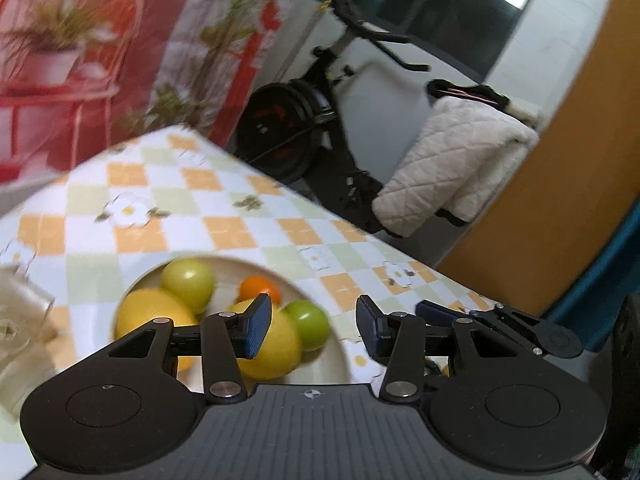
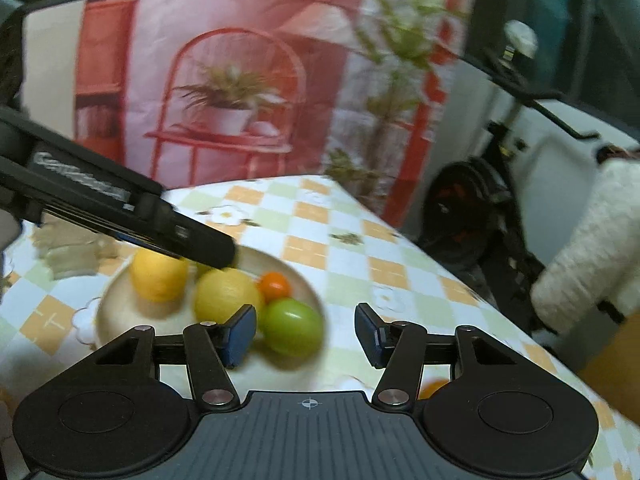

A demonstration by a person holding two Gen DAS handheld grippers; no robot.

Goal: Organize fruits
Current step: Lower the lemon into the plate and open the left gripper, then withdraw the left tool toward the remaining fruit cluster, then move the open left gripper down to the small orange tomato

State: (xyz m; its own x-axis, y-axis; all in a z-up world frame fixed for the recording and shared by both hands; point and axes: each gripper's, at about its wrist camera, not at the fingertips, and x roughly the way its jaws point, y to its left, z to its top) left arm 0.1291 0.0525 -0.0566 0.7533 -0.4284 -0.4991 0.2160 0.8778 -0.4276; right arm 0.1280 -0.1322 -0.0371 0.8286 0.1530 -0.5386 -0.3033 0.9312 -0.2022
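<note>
A pale plate (image 1: 230, 276) on the checked tablecloth holds several fruits: two large yellow ones (image 1: 154, 316), a yellow-green one (image 1: 186, 284), a small orange one (image 1: 260, 289) and a green one (image 1: 306, 324). My left gripper (image 1: 314, 328) hovers open above the plate's right side, with nothing between its pads. In the right wrist view the same plate (image 2: 120, 312) lies ahead, the green fruit (image 2: 292, 332) nearest. My right gripper (image 2: 306, 334) is open and empty above it. The left gripper's body (image 2: 120, 208) crosses from the left over the plate. A small orange thing (image 2: 434, 388) peeks out under the right finger's linkage.
A clear glass container (image 1: 20, 308) stands left of the plate. The table edge (image 1: 340, 212) runs diagonally on the right. Past it stand an exercise bike (image 1: 300, 128), a white quilted coat (image 1: 452, 160) and an orange-brown panel (image 1: 560, 160). A printed red backdrop (image 2: 240, 80) hangs behind the table.
</note>
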